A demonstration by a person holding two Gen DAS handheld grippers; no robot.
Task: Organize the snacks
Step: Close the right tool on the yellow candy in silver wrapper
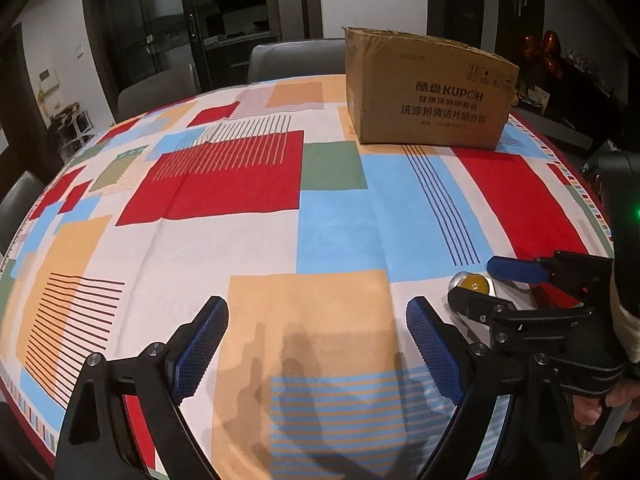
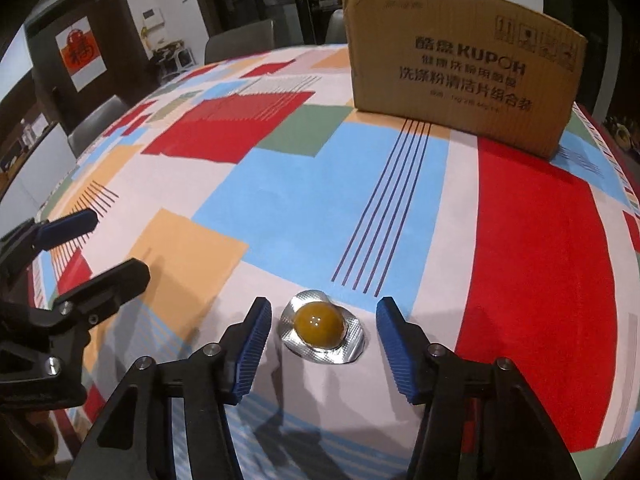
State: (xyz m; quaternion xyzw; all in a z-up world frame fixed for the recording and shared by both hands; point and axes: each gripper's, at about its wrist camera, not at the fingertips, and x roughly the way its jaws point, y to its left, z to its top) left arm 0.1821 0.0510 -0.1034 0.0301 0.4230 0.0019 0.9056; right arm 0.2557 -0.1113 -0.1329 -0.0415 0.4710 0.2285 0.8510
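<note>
Snack capsule, amber dome in crinkled foil, lower centre: light, crushable, best pinched at the dome. Right tool straddles it untouching; left tool wide, empty.

- left gripper: black plastic linkage arms, silver round-head pivot screws, two blue pads with a fine cross-hatched grip texture
- right gripper: same build, black arms, silver screws, blue ribbed pads
- right unit seen from the left camera: black body, green indicator light, small red dot on the black frame
- pale sleeve cuff behind it
</note>
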